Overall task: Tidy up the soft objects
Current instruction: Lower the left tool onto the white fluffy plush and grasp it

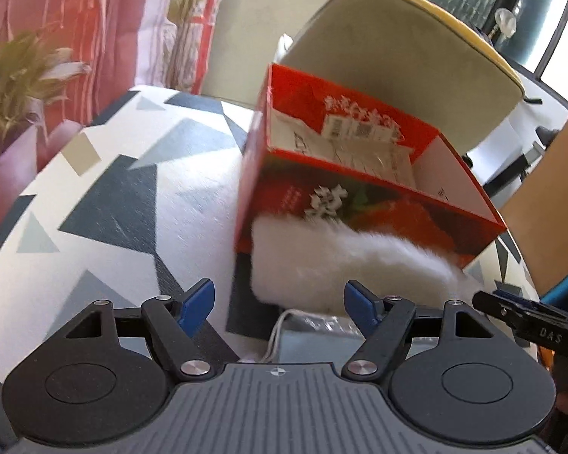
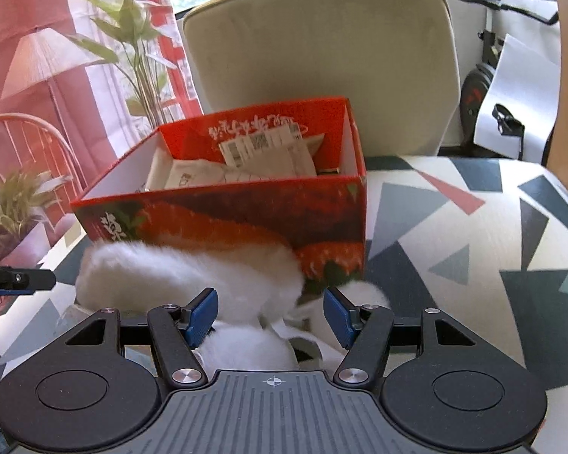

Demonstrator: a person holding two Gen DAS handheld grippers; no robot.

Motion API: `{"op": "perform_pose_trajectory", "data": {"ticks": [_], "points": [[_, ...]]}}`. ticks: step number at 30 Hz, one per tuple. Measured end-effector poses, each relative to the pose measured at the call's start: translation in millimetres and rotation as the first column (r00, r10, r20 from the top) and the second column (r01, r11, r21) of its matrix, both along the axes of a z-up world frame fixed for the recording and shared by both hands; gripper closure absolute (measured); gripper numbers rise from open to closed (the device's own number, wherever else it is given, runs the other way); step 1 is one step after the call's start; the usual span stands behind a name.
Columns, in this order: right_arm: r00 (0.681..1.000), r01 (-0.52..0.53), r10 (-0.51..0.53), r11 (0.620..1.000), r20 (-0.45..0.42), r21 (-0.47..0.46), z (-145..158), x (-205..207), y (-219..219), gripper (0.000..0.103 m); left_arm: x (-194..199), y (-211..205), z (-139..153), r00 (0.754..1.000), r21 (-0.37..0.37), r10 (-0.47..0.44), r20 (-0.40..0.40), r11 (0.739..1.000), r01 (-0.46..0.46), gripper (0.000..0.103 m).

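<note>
White fluffy item lying on patterned table, touching near wall of red box; judged light, limp, compressible; best pinched deep through the pile mid-body. Box open-topped, holding paper packets. Right gripper spread wide astride fluff, holding nothing; left gripper likewise wide open, empty, just short of it.
</note>
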State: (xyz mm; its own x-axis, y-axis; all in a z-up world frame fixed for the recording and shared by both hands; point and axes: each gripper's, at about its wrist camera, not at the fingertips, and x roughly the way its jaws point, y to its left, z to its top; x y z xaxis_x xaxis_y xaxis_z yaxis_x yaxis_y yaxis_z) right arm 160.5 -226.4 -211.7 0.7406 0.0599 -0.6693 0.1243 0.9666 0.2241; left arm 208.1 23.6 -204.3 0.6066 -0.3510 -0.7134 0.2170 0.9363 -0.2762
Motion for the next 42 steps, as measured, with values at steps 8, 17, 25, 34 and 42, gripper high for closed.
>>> {"op": "perform_pose_trajectory", "data": {"ticks": [8, 17, 25, 34, 42], "points": [[0.999, -0.026, 0.026, 1.000, -0.022, -0.012, -9.7, 2.9, -2.7, 0.044, -0.7, -5.9, -3.5, 0.999, -0.018, -0.038, 0.001, 0.999, 0.038, 0.025], [0.996, -0.059, 0.057, 0.997, -0.064, -0.040, -23.2, 8.8, -1.7, 0.044, 8.7, -12.2, -17.7, 0.999, -0.005, -0.037, -0.039, 0.999, 0.037, 0.025], [0.988, -0.134, 0.131, 0.990, -0.076, -0.042, -28.9, 24.7, -4.1, 0.043, 26.0, -14.8, -22.4, 0.997, -0.045, -0.046, -0.066, 0.998, 0.043, 0.025], [0.969, -0.237, 0.231, 0.970, -0.088, -0.058, -39.1, 56.4, 0.5, 0.038, 52.6, -20.8, -35.8, 0.988, -0.124, -0.070, -0.135, 0.991, 0.053, 0.024], [0.969, -0.231, 0.231, 0.973, -0.091, 0.014, -49.7, 73.9, -3.5, 0.038, 77.5, -25.6, -53.5, 0.981, -0.192, -0.080, -0.175, 0.980, 0.046, 0.022]]}}
